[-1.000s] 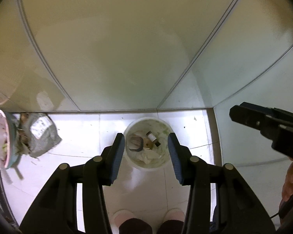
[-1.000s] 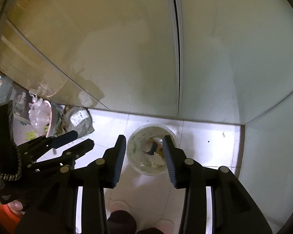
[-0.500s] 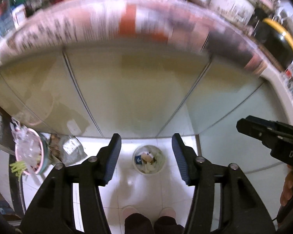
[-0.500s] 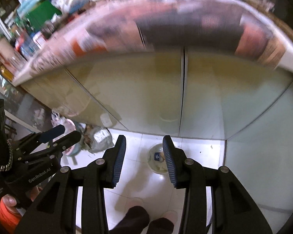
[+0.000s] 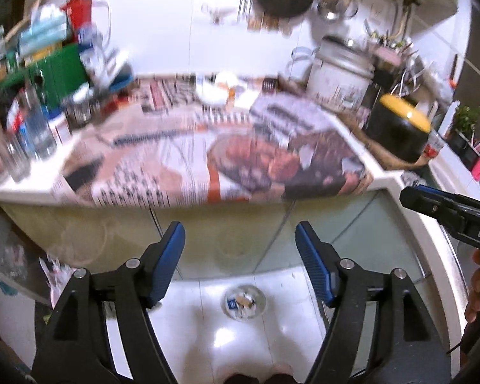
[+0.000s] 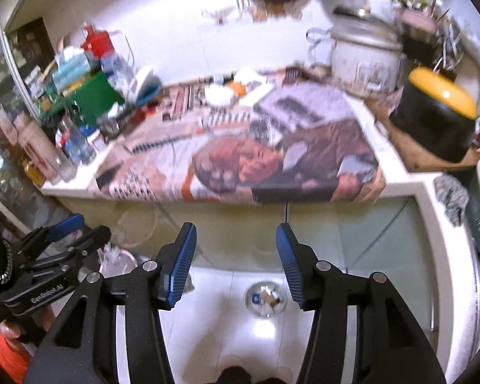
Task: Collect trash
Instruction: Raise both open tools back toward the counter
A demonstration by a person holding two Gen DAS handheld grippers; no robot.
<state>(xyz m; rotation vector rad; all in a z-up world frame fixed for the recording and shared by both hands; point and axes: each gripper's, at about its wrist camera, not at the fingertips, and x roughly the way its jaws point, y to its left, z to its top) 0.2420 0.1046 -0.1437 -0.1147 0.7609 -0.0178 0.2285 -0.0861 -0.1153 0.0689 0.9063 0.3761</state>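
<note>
We've got both the left gripper point(image 5: 240, 256) and right gripper point(image 6: 236, 252) spread apart, holding nothing; risk is snagging the newspaper point(image 6: 240, 160) overhanging the counter's front edge.

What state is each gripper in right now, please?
Left gripper: open, holding nothing.
Right gripper: open, holding nothing.

The black left gripper with blue ribbed pads point(image 5: 240, 240) is hanging with its jaws spread wide and holding nothing. The matching black right gripper point(image 6: 236, 240) is doing the same alongside it, fingers parted, empty.
</note>
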